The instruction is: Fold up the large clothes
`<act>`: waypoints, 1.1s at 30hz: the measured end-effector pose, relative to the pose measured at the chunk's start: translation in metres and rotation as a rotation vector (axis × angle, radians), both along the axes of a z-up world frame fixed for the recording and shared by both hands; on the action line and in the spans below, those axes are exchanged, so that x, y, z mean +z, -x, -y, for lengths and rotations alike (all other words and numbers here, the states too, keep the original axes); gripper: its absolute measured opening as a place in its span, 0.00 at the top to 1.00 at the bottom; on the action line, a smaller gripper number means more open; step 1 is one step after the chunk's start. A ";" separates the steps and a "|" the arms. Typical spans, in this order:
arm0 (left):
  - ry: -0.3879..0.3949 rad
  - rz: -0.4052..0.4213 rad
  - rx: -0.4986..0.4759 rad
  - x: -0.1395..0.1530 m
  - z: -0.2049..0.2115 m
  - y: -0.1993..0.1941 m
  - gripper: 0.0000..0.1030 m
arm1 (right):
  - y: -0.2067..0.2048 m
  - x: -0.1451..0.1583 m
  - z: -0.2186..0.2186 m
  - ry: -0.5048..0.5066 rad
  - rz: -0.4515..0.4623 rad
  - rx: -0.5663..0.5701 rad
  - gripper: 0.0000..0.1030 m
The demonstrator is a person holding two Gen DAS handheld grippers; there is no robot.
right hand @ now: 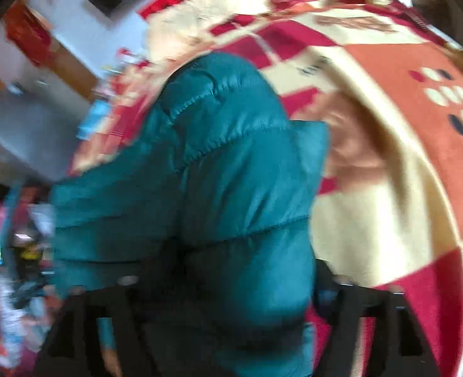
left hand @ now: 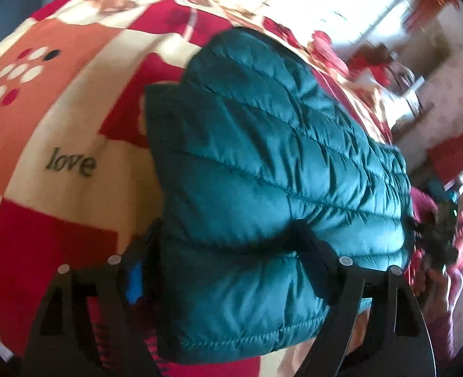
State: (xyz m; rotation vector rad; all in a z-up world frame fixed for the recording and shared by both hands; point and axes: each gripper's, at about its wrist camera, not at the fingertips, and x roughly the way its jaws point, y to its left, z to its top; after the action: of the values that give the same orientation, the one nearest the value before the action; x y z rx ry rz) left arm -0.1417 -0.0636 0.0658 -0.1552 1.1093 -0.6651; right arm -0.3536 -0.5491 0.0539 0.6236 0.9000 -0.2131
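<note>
A teal quilted puffer jacket (left hand: 263,144) is bunched thick over the patterned blanket (left hand: 58,119) of a bed. My left gripper (left hand: 228,242) has the jacket's near edge filling its jaws, and the right finger (left hand: 310,245) dents the padding. In the right wrist view, which is blurred, the same jacket (right hand: 225,163) fills the gap of my right gripper (right hand: 247,264), with both black fingers pressed against its sides. The jacket's lower hem hangs down between the fingers in both views.
The blanket (right hand: 388,172) is red, orange and cream with the word "love" (left hand: 71,163) printed on it. A hand holding a dark device (left hand: 438,229) shows at the right edge. Red cloth and furniture (left hand: 451,154) lie beyond the bed's edge.
</note>
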 end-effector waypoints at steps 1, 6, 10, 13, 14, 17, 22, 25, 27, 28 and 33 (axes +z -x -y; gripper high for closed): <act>-0.006 0.006 0.016 0.003 -0.002 0.003 0.21 | 0.001 0.000 0.000 -0.002 0.010 -0.015 0.20; -0.108 0.166 0.079 0.028 -0.011 0.041 0.21 | 0.023 0.029 -0.014 0.087 0.018 -0.066 0.20; -0.140 0.274 0.113 0.043 -0.012 0.068 0.21 | 0.045 0.056 -0.044 0.221 0.030 -0.085 0.19; -0.140 0.313 0.131 0.050 -0.009 0.083 0.21 | 0.055 0.070 -0.063 0.251 0.083 -0.079 0.19; -0.138 0.320 0.137 0.051 -0.008 0.087 0.21 | 0.057 0.073 -0.071 0.261 0.095 -0.071 0.19; -0.142 0.341 0.139 0.053 0.001 0.095 0.21 | 0.056 0.080 -0.100 0.298 0.126 -0.041 0.17; -0.192 0.371 0.131 0.054 0.018 0.107 0.21 | 0.053 0.079 -0.143 0.352 0.142 0.008 0.13; -0.191 0.393 0.125 0.053 0.023 0.116 0.21 | 0.052 0.077 -0.166 0.388 0.149 0.020 0.13; -0.198 0.406 0.123 0.054 0.026 0.121 0.21 | 0.053 0.075 -0.175 0.380 0.161 0.019 0.12; -0.200 0.416 0.119 0.054 0.029 0.124 0.21 | 0.052 0.073 -0.181 0.370 0.167 0.024 0.12; -0.226 0.451 0.112 0.053 0.035 0.135 0.21 | 0.051 0.066 -0.204 0.368 0.164 0.054 0.12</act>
State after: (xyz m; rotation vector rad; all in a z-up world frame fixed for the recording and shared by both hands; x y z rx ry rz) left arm -0.2765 -0.0987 0.1190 0.1225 0.7270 -0.4405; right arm -0.4049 -0.3452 0.1197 0.2700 0.6953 -0.2675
